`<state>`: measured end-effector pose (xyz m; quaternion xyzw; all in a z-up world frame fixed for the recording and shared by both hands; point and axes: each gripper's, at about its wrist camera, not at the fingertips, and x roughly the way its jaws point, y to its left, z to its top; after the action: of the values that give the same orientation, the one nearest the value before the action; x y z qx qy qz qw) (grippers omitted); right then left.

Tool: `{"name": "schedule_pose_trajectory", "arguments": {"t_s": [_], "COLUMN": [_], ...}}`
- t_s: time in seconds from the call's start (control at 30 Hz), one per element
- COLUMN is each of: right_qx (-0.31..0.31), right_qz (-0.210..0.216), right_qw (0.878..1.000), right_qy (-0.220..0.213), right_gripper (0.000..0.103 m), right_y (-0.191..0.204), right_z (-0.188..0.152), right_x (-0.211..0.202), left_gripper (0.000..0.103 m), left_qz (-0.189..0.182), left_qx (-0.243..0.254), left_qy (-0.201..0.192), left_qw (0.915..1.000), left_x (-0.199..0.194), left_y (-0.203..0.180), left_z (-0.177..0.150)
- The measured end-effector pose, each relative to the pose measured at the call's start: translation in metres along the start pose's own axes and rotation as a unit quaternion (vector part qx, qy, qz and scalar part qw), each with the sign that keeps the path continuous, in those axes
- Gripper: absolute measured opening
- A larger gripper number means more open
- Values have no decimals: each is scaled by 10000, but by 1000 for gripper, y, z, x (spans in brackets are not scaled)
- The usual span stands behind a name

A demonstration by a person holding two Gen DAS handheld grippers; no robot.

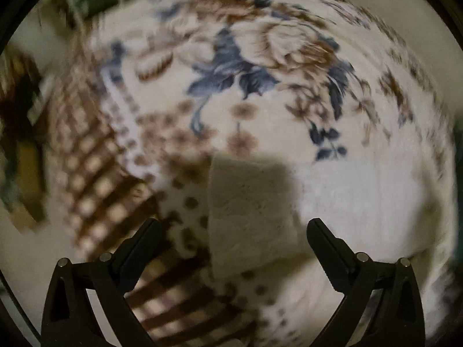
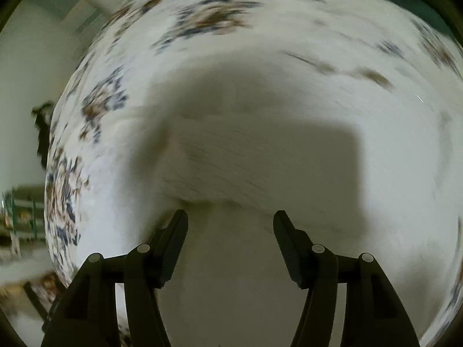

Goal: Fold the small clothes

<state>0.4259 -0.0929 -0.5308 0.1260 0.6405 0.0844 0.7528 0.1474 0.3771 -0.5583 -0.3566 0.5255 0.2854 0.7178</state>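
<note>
Mostly a big plush blanket [image 1: 361, 190] fills both views: cream ground w/ blue and brown flower print, plus a brown lattice border [image 1: 95, 179] along its left side in the left wrist view. Both pics are smeared w/ blur, so fine detail is lost. In the right wrist view the same blanket has flower clusters at the left edge and top, plain white in the middle, w/ a broad dark shadow [image 2: 289, 150] across the centre.

Next, the task item: a small pale cloth [image 1: 249, 217], off-white and fuzzy, lies flat on the blanket as a rough rectangle, partly in shadow. It sits just ahead of the left gripper [image 1: 233, 224], between the lines of its two fingers but not touched by either. In the right wrist view a pale ribbed fold of cloth [image 2: 231, 167] lies just beyond the fingertips; can't tell if it's the same piece.

Left gripper: jaws spread wide, nothing pinched. Right gripper [image 2: 230, 217]: jaws also apart, nothing betw. them, tips close to the edge of the fold but pads not pressing it.

Smallest bits: dim room clutter at the far left rim of each view, too blurred to name.
</note>
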Motion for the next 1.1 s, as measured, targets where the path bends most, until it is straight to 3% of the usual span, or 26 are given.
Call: {"name": "schedule_pose_trajectory", "arguments": {"t_s": [0.1, 0.17, 0.2, 0.23, 0.27, 0.43, 0.57, 0.63, 0.7, 0.8, 0.97, 1.1], "right_qx": [493, 828, 956, 1029, 1055, 762, 472, 305, 218, 152, 596, 1132], "right_qz": [-156, -215, -206, -207, -225, -444, -909, -1495, -2102, -2502, -2048, -1686], "right_qw": [9985, 9958, 9944, 9935, 9931, 9954, 9938, 9875, 9772, 9680, 9769, 9790], "right_qy": [171, 342, 405, 438, 451, 384, 431, 391, 224, -78, -144, -152], "right_gripper": [63, 63, 63, 63, 63, 63, 63, 72, 95, 98, 98, 98], "right_y": [-40, -62, -70, -73, -76, -67, -49, -42, -39, -40, -57, -86], "right_z": [-18, -34, -41, -45, -49, -63, -65, -62, -54, -38, -19, -14], "right_x": [3, 10, 13, 16, 19, 23, 31, 34, 34, 29, 21, 8], "left_gripper": [101, 92, 63, 17, 6, 6, 6, 6, 6, 6, 6, 6], "left_qz": [-325, -377, -317, -267, -297, -408, -406, -411, -412, -449, -738, -1256], "left_qx": [-455, -565, -527, -400, -296, 62, 218, 425, 650, 884, 1562, 2331], "left_qy": [473, 291, 131, 16, -43, -945, -1279, -1431, -1574, -1718, -1856, -1524], "left_qw": [9973, 9973, 9980, 9988, 9991, 9947, 9907, 9879, 9845, 9801, 9673, 9522], "left_x": [31, 36, 32, 28, 24, -24, -39, -47, -55, -68, -104, -113], "left_y": [10, 9, 6, 0, -5, -24, -33, -46, -62, -88, -169, -270], "left_z": [5, 7, 9, 10, 11, 51, 102, 121, 134, 145, 131, 79]}}
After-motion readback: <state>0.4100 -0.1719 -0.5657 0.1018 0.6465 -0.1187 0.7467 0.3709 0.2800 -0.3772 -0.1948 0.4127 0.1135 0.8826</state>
